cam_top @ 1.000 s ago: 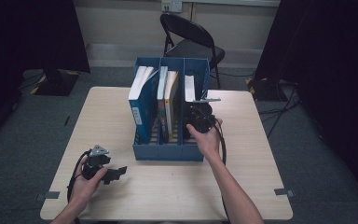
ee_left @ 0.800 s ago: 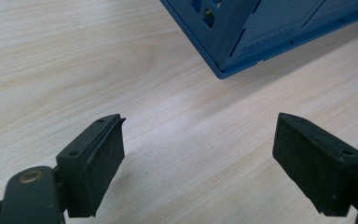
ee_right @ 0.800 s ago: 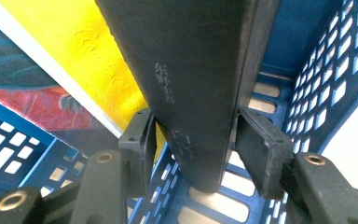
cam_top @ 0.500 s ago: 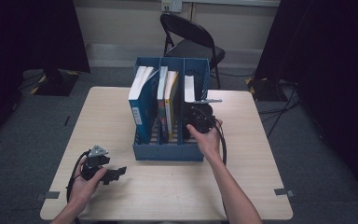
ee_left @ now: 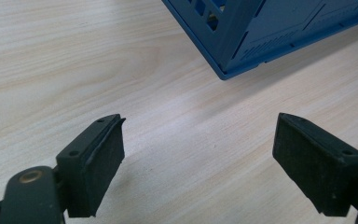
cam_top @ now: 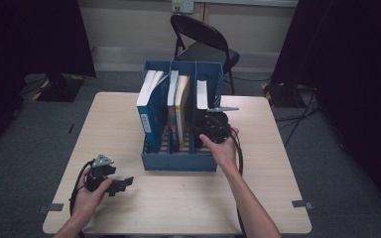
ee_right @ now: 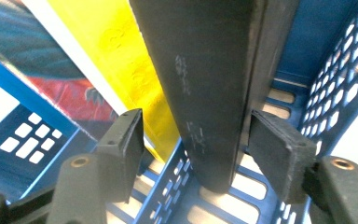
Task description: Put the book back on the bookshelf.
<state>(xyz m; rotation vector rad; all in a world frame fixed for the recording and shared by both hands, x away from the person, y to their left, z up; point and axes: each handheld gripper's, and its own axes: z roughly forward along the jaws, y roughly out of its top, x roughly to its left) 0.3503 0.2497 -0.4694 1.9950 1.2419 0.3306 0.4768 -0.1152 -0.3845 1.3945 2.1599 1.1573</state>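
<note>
While the right tongs [ee_right: 196, 149] straddle the dark book [ee_right: 209, 88] standing in the right-hand slot of the blue file rack [cam_top: 178, 161], their jaws have just been opening. In the right gripper view one pad [ee_right: 279, 154] looks to rest against the cover near its bottom edge, and the other stands off with a clear gap, so the grip seems let go and the book is standing on the slatted floor of the rack. To finish this step well, I would spread the jaws a little more and draw straight back along the book's spine, without twisting, so neither pad drags the cover and tips it toward the yellow book [ee_right: 121, 60] just beside the near jaw.

Well apart from the rack, the left tongs [ee_left: 200, 163] rest on the counter [ee_left: 74, 56] wide open with nothing between them, and the rack's corner lies ahead of them.

From the high view I see the whole row: a thick blue book [cam_top: 151, 111] in the far-left slot, thinner ones in the middle, the person's right hand [cam_top: 223, 146] at the front. Up close, the right gripper view gives what that one cannot: how each pad sits against the cover.
</note>
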